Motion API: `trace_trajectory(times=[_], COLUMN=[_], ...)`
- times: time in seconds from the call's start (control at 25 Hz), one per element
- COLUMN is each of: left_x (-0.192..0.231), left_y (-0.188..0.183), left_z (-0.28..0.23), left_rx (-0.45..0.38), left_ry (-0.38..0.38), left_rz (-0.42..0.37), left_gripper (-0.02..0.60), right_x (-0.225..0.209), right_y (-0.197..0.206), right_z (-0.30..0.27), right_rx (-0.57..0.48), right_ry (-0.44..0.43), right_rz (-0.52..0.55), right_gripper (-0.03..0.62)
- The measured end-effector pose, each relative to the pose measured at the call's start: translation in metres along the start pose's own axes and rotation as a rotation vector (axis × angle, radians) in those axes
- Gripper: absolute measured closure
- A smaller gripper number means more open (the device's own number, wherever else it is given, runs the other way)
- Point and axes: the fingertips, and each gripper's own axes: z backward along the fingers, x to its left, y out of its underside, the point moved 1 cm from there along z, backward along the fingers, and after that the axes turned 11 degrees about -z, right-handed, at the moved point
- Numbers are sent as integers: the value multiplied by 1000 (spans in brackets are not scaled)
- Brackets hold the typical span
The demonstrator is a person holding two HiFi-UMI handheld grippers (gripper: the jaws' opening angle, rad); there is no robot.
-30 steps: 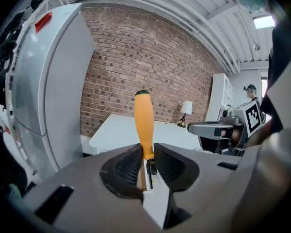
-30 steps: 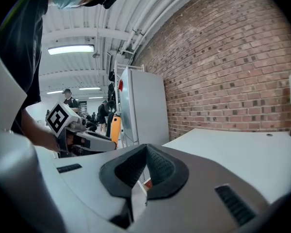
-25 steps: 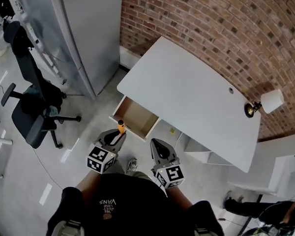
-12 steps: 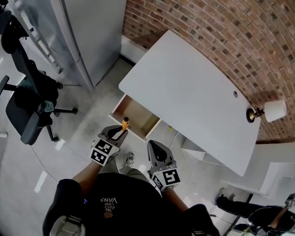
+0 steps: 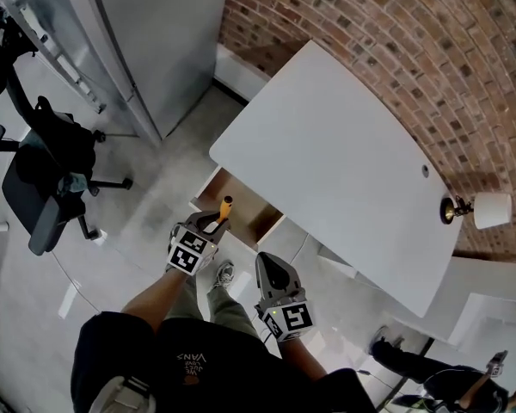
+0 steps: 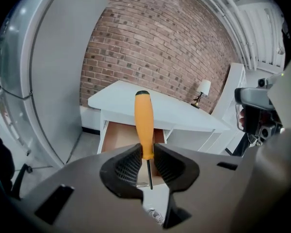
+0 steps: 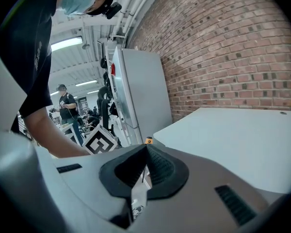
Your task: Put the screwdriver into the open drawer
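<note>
1. In front of the white desk (image 5: 327, 157), the left gripper (image 5: 215, 223) is holding an orange-handled screwdriver (image 6: 143, 123) upright. Its fingers (image 6: 125, 166) are clenching the base of the handle, and the shaft is pointing down.
2. Just beyond the screwdriver, the open drawer (image 5: 243, 208) is jutting from the desk's left end, its wooden inside showing.
3. Beside the left gripper, the right gripper (image 5: 273, 271) is hovering above the floor, its fingers pressed together on nothing.
4. Near the desk's far end, a small lamp (image 5: 475, 209) is showing against the brick wall (image 5: 396, 33).
</note>
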Motion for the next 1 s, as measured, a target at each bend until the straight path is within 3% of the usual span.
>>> trace_trajectory(times=[0.24,0.44,0.72,1.0], left_x=[24,38,53,63], left_y=[33,38,62,70], left_z=[-50,-79,-110,-135], left_rx=[70,113,221,245], left_ry=[7,17,37,14], left_rz=[5,24,153,276], left_gripper=[499,499,499,499], right_x=[-24,-33,-34,-46], right_y=[10,19,32,40], right_z=[-24,-36,-36,-31], right_rx=[15,35,54,60], right_ry=[12,11,21,46], right_rz=[16,2,-61,-83], right_gripper=[600,600,600,600])
